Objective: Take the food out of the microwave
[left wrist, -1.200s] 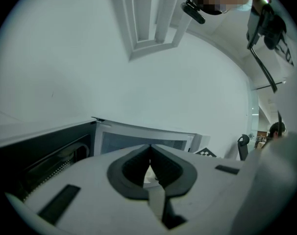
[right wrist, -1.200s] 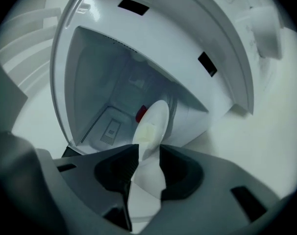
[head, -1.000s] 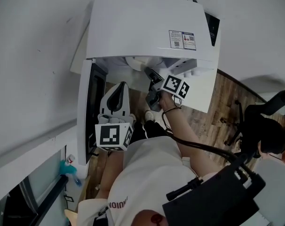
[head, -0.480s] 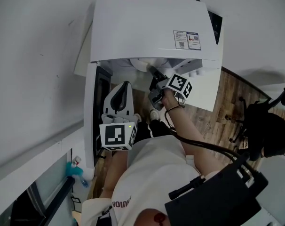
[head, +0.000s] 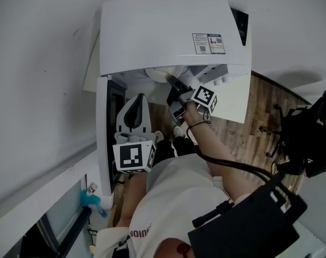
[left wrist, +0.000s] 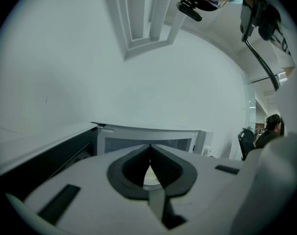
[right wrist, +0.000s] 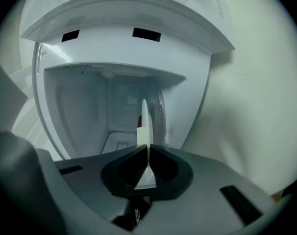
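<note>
Two grippers are working in front of a white microwave [head: 163,31] whose door [head: 103,133] is hanging open on the left. Nearest the camera, the left gripper [head: 140,98] is hovering just beside that door with its jaws pressed together and nothing between them. Its own view is showing what the head view is not: the shut tips, the door's dark panel, and a person [left wrist: 272,126] sitting far off to the right. Further in, the right gripper [head: 170,80] is reaching into the cavity, its jaws closing on the thin white rim of a plate [head: 158,74]. The head view is giving only a pale curved edge of that plate under the microwave's top. The right gripper view is looking along the rim edge-on, with the pads pinching it and a yellowish bit and a red speck showing further back; what the food is I cannot tell. The plate is lying inside the cavity, near its front opening. Beyond, a wooden floor [head: 260,106] is showing only in the head view.
</note>
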